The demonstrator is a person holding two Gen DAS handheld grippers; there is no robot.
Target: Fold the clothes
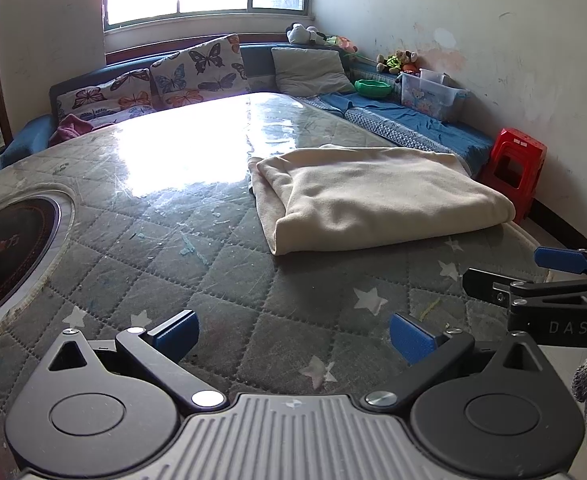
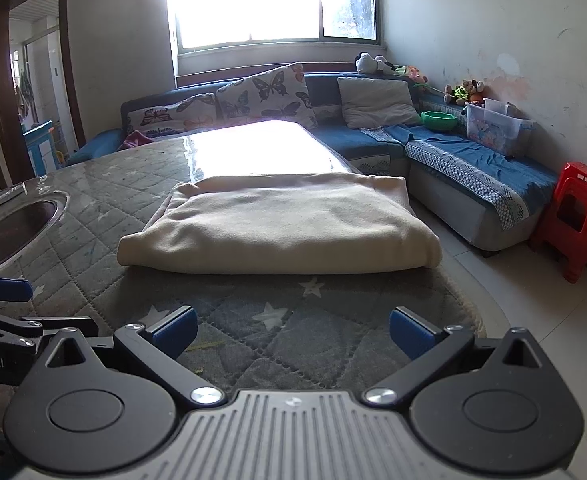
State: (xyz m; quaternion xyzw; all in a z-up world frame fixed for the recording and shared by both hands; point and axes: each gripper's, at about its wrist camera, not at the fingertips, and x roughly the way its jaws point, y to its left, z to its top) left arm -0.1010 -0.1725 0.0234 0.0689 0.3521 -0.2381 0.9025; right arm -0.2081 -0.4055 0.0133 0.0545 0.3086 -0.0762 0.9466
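A cream garment (image 1: 377, 196) lies folded into a thick rectangle on the quilted grey table (image 1: 213, 272), near its right edge. It also shows in the right wrist view (image 2: 277, 224), straight ahead. My left gripper (image 1: 293, 336) is open and empty, held above the table short of the garment and to its left. My right gripper (image 2: 293, 332) is open and empty, in front of the garment's near fold. The right gripper also shows in the left wrist view (image 1: 533, 276) at the right edge. The left gripper shows in the right wrist view (image 2: 9, 300) at the left.
A round induction cooktop (image 1: 9, 256) is set into the table at the left. A blue corner sofa (image 2: 453, 160) with butterfly cushions (image 2: 261, 96) wraps the far side and right. A red plastic stool (image 2: 573, 216) stands on the floor at the right. A clear plastic bin (image 2: 493, 128) sits on the sofa.
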